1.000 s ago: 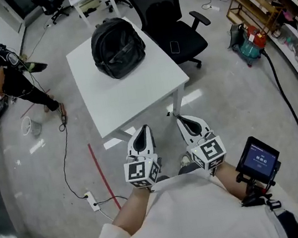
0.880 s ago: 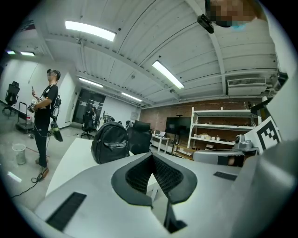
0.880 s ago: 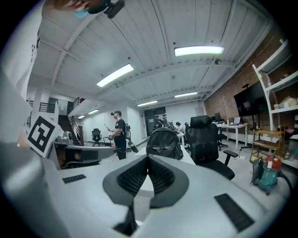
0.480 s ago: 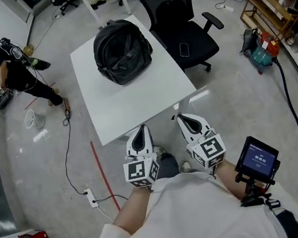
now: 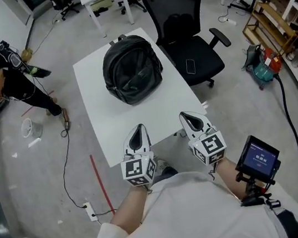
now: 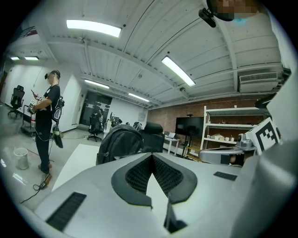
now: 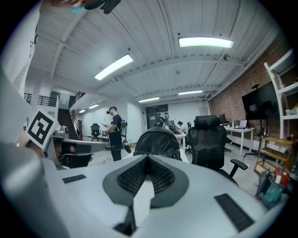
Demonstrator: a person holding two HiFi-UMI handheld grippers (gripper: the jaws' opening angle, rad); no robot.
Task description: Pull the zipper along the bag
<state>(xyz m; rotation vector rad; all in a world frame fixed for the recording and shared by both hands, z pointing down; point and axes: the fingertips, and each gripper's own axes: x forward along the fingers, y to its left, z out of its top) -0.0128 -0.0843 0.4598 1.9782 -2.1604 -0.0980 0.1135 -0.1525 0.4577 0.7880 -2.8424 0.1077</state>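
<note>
A black backpack [image 5: 131, 68] lies on the far half of a white square table [image 5: 116, 123]; it also shows ahead in the left gripper view [image 6: 120, 143] and the right gripper view [image 7: 157, 141]. Its zipper is too small to make out. My left gripper [image 5: 137, 131] hovers over the table's near edge, shut and empty. My right gripper [image 5: 188, 117] is level with it at the near right corner, also shut with nothing in it. Both are well short of the backpack.
A black office chair [image 5: 190, 53] with a phone on its seat stands at the table's far right. A person [image 5: 7, 76] crouches on the floor at far left beside a cable [image 5: 64, 157] and power strip. Shelving lines the right wall. A small screen [image 5: 259, 159] is mounted by my right arm.
The view has advanced toward the table: the table and backpack now sit closer, and both grippers have gone from over the floor to over the table's near edge. Both stay shut.
</note>
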